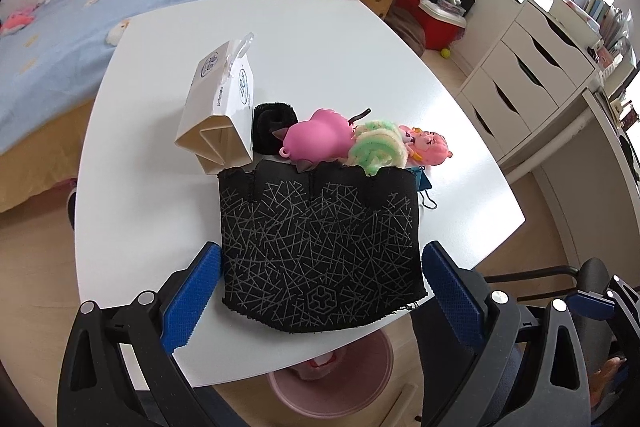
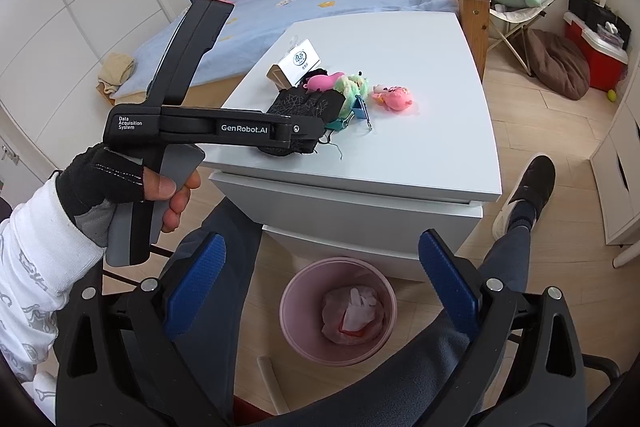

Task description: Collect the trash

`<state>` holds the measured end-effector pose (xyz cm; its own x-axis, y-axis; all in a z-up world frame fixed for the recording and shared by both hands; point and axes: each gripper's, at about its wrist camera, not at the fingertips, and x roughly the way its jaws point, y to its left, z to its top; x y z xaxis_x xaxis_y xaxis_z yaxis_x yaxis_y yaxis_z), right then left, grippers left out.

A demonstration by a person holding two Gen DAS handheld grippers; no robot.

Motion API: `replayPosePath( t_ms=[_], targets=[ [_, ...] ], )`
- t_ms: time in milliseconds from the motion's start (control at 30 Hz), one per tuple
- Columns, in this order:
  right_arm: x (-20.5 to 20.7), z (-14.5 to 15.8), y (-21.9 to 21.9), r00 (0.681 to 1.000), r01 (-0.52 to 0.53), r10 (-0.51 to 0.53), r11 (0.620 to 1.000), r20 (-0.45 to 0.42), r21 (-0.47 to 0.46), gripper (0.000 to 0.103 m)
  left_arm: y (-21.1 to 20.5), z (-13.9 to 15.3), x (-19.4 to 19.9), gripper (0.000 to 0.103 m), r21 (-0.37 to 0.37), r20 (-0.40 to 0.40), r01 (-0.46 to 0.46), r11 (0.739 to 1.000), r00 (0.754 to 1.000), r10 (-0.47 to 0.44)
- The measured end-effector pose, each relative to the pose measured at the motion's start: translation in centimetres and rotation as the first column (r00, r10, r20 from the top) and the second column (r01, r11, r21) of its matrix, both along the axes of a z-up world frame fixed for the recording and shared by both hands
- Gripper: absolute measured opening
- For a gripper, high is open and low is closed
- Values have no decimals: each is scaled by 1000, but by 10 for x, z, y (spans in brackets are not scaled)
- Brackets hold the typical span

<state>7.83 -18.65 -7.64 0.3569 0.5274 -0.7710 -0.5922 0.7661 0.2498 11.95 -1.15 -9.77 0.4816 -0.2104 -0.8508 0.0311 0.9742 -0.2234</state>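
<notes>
Some trash already lies in the pink bin [image 2: 338, 311] at lower centre, while the wide-open, empty left gripper [image 1: 320, 291] straddles the black glove [image 1: 320, 251] and the right gripper [image 2: 320, 291] gapes empty

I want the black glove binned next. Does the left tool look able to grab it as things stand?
Probably yes: the left tool is open, its fingers flanking the black glove at the table edge, nothing between.
</notes>
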Motion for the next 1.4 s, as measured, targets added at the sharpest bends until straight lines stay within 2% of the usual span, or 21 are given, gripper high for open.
replayPosePath(
  t_ms=[100,267,367,433,467,533,700,1033,1400],
  targets=[
    [1,0,1,1000,-2,2,1000,2,-4,96,-2,-1,-2,94,20,9,1,1000,1000,-1],
    [1,1,2,1000,0,0,1000,6,-4,96,-2,2,-7,81,25,24,4,1000,1000,-5],
    [1,0,3,1000,1,-1,1000,6,-5,96,0,4,-7,68,14,29,14,1000,999,-14],
    [1,0,3,1000,-1,1,1000,6,-6,96,-2,6,-8,52,15,34,22,1000,999,-22],
    [1,0,3,1000,-1,1,1000,5,-7,96,-2,7,-9,49,14,36,26,1000,999,-26],
    [1,-1,3,1000,-1,2,1000,4,-8,96,-2,9,-9,34,10,40,32,999,999,-33],
    [2,0,3,1000,0,0,1000,5,-8,96,-2,16,-11,15,2,56,43,999,997,-43],
    [12,6,5,1000,3,-2,1000,31,-26,96,3,39,-23,13,-9,116,50,999,992,-49],
    [48,12,16,998,13,-9,997,55,-72,96,16,64,-29,13,-22,170,36,999,985,-31]
  ],
)
